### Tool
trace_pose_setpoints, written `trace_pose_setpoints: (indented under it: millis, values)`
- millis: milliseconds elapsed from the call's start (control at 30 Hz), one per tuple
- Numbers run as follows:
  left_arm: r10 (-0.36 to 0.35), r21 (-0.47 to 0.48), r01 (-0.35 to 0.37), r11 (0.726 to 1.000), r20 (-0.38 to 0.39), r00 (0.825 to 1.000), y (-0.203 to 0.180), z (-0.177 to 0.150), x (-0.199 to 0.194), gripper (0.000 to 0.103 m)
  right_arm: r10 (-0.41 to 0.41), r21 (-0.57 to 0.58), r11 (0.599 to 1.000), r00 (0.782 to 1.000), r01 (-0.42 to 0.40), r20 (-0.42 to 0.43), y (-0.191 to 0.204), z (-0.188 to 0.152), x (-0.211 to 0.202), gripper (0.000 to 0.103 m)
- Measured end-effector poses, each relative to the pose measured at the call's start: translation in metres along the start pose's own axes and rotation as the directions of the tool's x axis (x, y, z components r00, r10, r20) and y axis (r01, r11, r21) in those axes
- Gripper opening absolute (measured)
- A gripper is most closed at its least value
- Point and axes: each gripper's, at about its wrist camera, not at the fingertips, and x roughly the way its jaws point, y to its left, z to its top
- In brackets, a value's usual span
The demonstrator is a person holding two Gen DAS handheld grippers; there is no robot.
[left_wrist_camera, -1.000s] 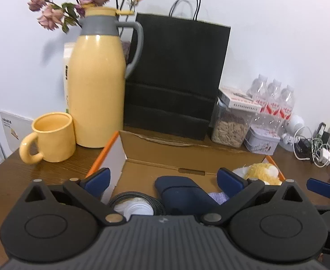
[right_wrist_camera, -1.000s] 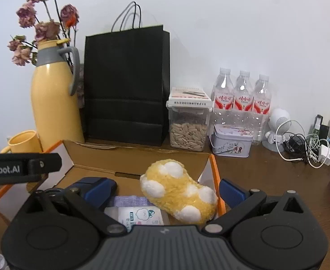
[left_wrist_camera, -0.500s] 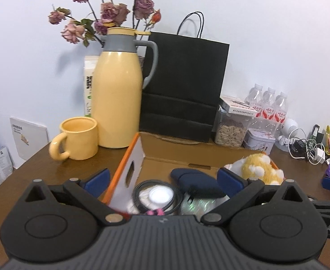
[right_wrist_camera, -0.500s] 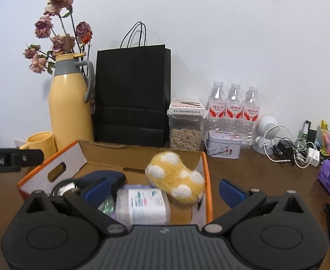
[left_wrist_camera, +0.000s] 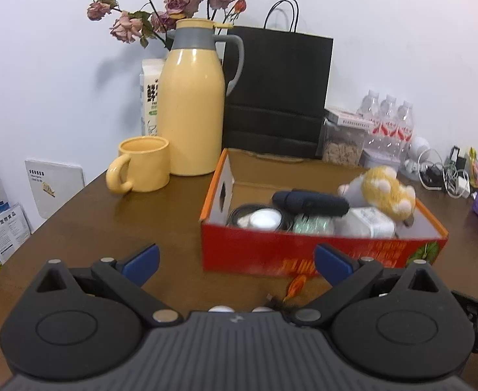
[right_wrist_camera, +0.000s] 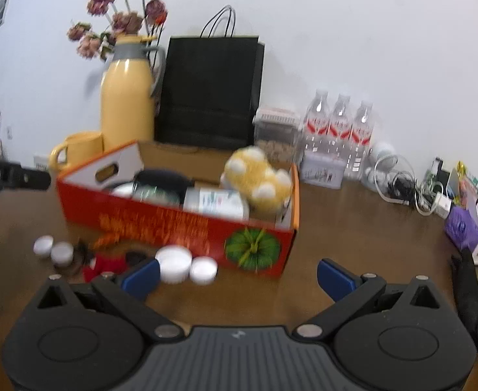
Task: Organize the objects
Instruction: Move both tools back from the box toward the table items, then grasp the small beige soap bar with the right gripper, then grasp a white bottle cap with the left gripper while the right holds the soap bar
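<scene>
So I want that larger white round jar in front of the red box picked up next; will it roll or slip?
The larger white jar looks squat and stands flat on the table, so it probably won't roll. Its smooth lid may slip in the tongs. It touches a smaller jar, which could get nudged.

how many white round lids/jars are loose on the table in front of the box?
4. Two small ones sit side by side at the left; a larger one and a smaller one touch near the box front. More may hide behind the gripper.
</scene>
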Motion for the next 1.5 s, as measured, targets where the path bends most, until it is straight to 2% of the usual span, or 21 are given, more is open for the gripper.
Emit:
trace_pose_setpoints:
  millis: [267,433,533,667,733,800,867,900,933,1033,1267,1367,1500]
  values:
    - [0.016,0.005,-0.016,1.0,-0.052,0.999,0.018,-0.026,-0.008,0.103,0.013,-0.004,1.0,0.994,-0.014,-0.113,0.011,-0.036,0.009,0.103]
    - [0.029,-0.011,-0.031,0.999,-0.087,0.996,0.029,-0.037,-0.005,0.103,0.02,0.013,1.0,0.985,-0.018,-0.17,0.02,-0.041,0.026,0.103]
    - [0.033,-0.028,-0.036,0.999,-0.098,0.995,0.034,-0.04,-0.003,0.103,0.034,0.046,0.999,0.984,-0.027,-0.173,0.02,-0.041,0.031,0.1]
    - [0.038,-0.034,-0.042,0.999,-0.109,0.993,0.037,-0.043,-0.002,0.103,0.067,0.083,0.995,0.986,-0.054,-0.155,0.02,-0.041,0.03,0.081]
    - [0.04,-0.032,-0.044,0.998,-0.113,0.993,0.038,-0.045,-0.001,0.103,0.086,0.085,0.994,0.986,-0.074,-0.145,0.022,-0.042,0.029,0.077]
    - [0.039,-0.032,-0.043,0.999,-0.119,0.992,0.04,-0.047,0.0,0.103,0.102,0.082,0.992,0.985,-0.092,-0.136,0.024,-0.042,0.026,0.067]
    - [0.041,-0.028,-0.045,0.999,-0.126,0.991,0.041,-0.049,0.003,0.103,0.106,0.076,0.992,0.987,-0.097,-0.124,0.026,-0.041,0.025,0.041]
    - [0.043,-0.026,-0.046,0.999,-0.129,0.991,0.041,-0.049,0.004,0.103,0.105,0.077,0.992,0.987,-0.096,-0.121,0.026,-0.041,0.024,0.034]
    - [0.043,-0.025,-0.047,0.999,-0.133,0.99,0.042,-0.05,0.006,0.103,0.104,0.08,0.992,0.988,-0.095,-0.116,0.026,-0.041,0.024,0.031]
    - [0.052,-0.018,-0.055,0.998,-0.148,0.988,0.043,-0.051,0.013,0.103,0.093,0.095,0.992,0.99,-0.082,-0.11,0.024,-0.04,0.023,0.031]
    - [0.061,0.021,-0.058,0.998,-0.197,0.979,0.039,-0.052,0.036,0.103,0.048,0.169,0.985,0.998,-0.041,-0.037,0.011,-0.042,0.012,0.031]
    - [0.083,0.035,-0.078,0.996,-0.187,0.979,0.036,-0.05,0.041,0.103,0.047,0.167,0.985,0.998,-0.041,-0.033,0.01,-0.041,0.011,0.031]
    - [0.067,0.037,-0.061,0.997,-0.206,0.976,0.034,-0.05,0.049,0.103,0.056,0.168,0.985,0.998,-0.049,-0.037,0.009,-0.041,0.013,0.031]
